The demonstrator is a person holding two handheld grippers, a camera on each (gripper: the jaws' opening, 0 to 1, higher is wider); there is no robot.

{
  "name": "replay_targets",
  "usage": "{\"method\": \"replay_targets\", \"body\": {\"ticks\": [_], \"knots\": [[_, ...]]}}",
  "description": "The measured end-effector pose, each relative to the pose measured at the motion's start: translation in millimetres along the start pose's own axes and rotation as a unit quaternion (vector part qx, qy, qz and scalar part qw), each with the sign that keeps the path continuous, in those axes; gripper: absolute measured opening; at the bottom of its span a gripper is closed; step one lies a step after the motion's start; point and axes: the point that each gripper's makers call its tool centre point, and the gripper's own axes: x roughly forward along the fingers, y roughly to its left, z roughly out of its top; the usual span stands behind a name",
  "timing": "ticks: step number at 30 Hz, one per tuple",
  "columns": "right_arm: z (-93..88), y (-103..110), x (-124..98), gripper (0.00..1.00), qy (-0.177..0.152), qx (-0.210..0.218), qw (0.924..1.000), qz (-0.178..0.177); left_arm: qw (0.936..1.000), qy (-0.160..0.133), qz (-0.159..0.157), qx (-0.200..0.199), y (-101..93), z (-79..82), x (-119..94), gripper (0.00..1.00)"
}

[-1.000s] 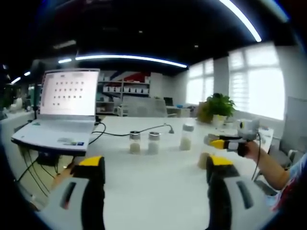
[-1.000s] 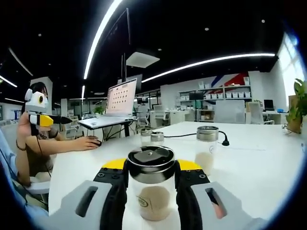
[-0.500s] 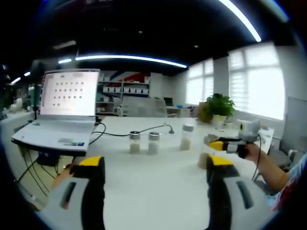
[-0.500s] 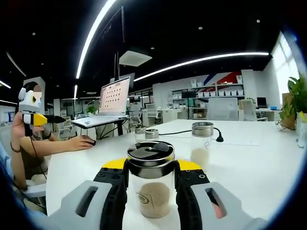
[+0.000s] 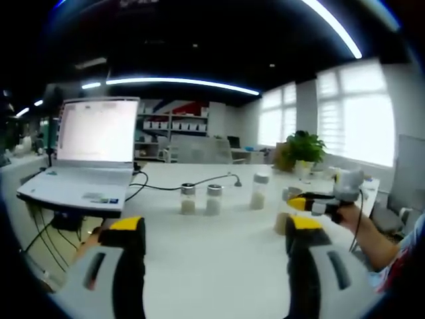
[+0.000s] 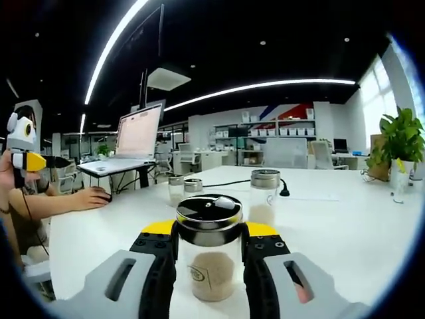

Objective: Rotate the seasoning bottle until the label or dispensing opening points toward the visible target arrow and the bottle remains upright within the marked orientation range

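While upright on the white table [image 6: 345, 226], seasoning bottle [image 6: 208, 256] pinched by right gripper [image 6: 208, 262] — left gripper [image 5: 211, 242] spread, off the table's laptop [image 5: 89, 159] side.

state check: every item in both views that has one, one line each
seasoning bottle: upright, lid on, gripped by the right tool
right tool: shut on the seasoning bottle
left tool: open, empty
laptop: open, screen lit
three other jars: upright, capped, standing on the table

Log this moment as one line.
right gripper: shut on seasoning bottle | bottle upright | left gripper: open, holding nothing
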Motion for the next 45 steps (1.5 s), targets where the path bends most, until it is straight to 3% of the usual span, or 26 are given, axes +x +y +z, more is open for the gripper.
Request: {"method": "replay_targets", "body": {"ticks": [9,14,22,45], "knots": [[-1.3,-0.9,-0.6,0.37,0.017,0.002,0.9992,-0.037,1.0,-0.001,0.005,-0.002,2.1,0.1,-1.5,0.92],[-2.1,-2.5,-0.6,0.37,0.015,0.003,0.9975,-0.069,1.0,-0.001,0.003,-0.001,1.3,0.6,-1.4,0.92],[-3.0,-4.2,-2.0,0.37,0.014,0.003,0.996,-0.088,1.0,0.0,0.006,-0.003,3.3,-0.8,-1.5,0.92],[-4.9,-4.0,-5.4,0.37,0.013,0.005,0.996,-0.088,1.0,0.0,0.008,-0.004,4.4,-0.4,-1.0,0.92]]}}
